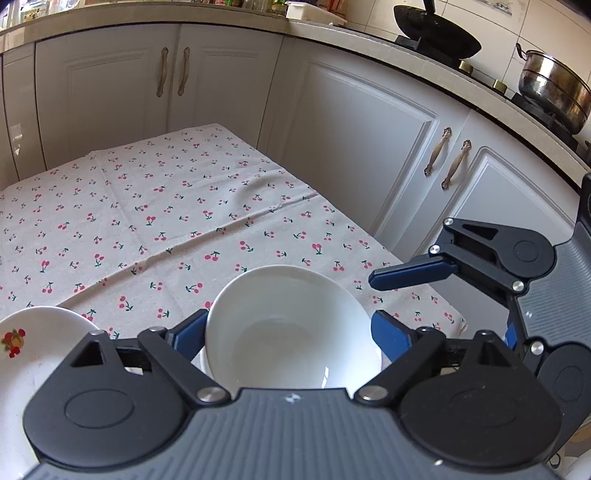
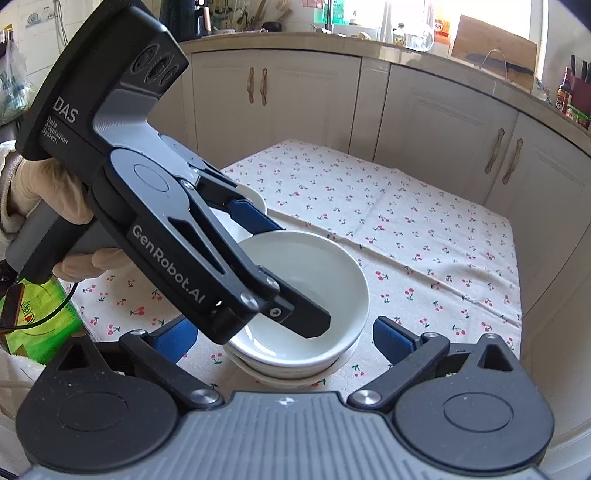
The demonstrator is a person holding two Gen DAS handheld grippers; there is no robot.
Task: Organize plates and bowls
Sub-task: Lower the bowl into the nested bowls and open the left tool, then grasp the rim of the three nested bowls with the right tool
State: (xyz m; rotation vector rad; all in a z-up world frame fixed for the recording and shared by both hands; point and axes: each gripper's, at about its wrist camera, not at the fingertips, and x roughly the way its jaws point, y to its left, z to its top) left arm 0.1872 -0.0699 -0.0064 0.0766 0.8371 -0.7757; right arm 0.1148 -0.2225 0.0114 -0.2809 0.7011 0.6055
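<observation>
A plain white bowl [image 1: 291, 332] sits on a stack of white bowls [image 2: 295, 369] on the cherry-print tablecloth [image 1: 147, 206]. My left gripper [image 1: 291, 334] is open, its fingers spread either side of the top bowl; in the right wrist view it [image 2: 288, 273] reaches down with one finger inside the bowl [image 2: 325, 273] and one behind its far rim. My right gripper [image 2: 284, 336] is open and empty, just in front of the stack; it also shows at the right of the left wrist view [image 1: 384, 299]. A white plate with a fruit print [image 1: 33, 350] lies to the left.
White kitchen cabinets [image 1: 351, 140] stand close behind the table's far and right edges. A wok [image 1: 436, 33] and a steel pot [image 1: 554, 88] sit on the stove. A green package [image 2: 40, 317] lies at the table's left edge.
</observation>
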